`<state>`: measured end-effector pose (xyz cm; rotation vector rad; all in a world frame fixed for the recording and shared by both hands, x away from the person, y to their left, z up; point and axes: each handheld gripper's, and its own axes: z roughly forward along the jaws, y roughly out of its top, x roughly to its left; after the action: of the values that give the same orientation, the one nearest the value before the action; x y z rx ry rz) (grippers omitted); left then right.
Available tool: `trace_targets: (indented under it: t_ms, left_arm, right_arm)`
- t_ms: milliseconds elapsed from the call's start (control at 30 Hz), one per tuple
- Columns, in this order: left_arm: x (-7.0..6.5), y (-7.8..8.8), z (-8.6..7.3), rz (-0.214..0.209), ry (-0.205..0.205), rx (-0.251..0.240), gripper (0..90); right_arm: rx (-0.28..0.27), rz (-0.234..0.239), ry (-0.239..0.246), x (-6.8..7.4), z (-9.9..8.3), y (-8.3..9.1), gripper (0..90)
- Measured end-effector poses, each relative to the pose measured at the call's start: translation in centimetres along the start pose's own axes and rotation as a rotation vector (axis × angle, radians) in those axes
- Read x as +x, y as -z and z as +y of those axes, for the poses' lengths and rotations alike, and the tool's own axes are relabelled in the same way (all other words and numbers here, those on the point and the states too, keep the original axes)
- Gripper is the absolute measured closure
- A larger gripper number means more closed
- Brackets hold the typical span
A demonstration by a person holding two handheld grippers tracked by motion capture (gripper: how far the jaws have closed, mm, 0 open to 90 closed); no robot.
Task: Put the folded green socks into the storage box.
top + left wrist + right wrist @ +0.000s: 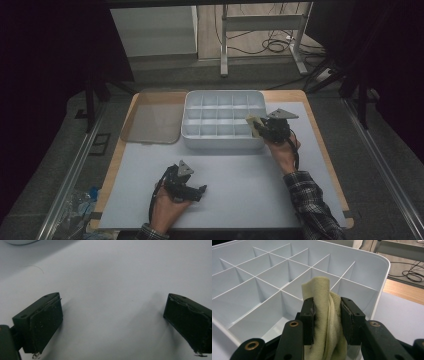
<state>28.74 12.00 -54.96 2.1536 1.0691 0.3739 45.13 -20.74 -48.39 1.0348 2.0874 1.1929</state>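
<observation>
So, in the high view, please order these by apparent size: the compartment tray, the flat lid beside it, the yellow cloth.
1. compartment tray, largest.
2. flat lid, somewhat smaller.
3. yellow cloth, by far the smallest, partly hidden by the right gripper.

A flat translucent lid (pixel 151 120) lies on the desk (pixel 240 185), just left of the box and partly over the desk's wooden edge. The desk has a pale blue-grey top with a wood rim showing along its sides. Beyond it stands a white metal frame (pixel 262 30) on the floor, with black cables (pixel 272 45) coiled between its legs. A white panel (pixel 155 30) stands to the left of the frame. Crumpled clear plastic (pixel 80 205) lies beside the desk's near left corner, next to a metal rail (pixel 75 165).
</observation>
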Motion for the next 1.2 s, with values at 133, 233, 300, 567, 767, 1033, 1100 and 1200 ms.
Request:
trace_targets:
  t_ms: [133, 233, 300, 567, 767, 1033, 1100, 1200]
  left_arm:
    - [0.0, 0.0, 0.0, 0.000, 0.000, 0.000, 2.3]
    - [0.0, 0.0, 0.0, 0.000, 0.000, 0.000, 2.3]
    - [0.0, 0.0, 0.0, 0.000, 0.000, 0.000, 2.2]
    - [0.0, 0.0, 0.0, 0.000, 0.000, -0.001, 2.3]
    - [0.0, 0.0, 0.0, 0.000, 0.000, 0.000, 2.3]
    - [0.0, 0.0, 0.0, 0.000, 0.000, 0.000, 2.2]
    - [0.0, 0.0, 0.0, 0.000, 0.000, 0.000, 2.3]
    - [0.0, 0.0, 0.0, 0.000, 0.000, 0.000, 2.3]
  right_arm:
    - [0.001, 0.002, -0.001, 0.0, -0.2, 0.1, 65.2]
    - [0.003, 0.004, 0.001, 0.0, -0.3, 0.3, 64.9]
    - [0.003, 0.004, 0.000, 0.0, -0.3, 0.4, 64.7]
    - [0.008, 0.009, 0.002, -0.1, -0.8, 1.1, 64.4]
    - [0.018, 0.023, 0.009, 0.1, -0.8, 1.4, 62.1]
    - [0.029, 0.034, 0.014, 0.2, -0.1, 2.1, 53.0]
    - [0.021, 0.040, 0.012, 0.2, 0.2, 2.2, 51.6]
    - [0.020, 0.047, 0.010, 0.3, 0.8, 2.0, 49.5]
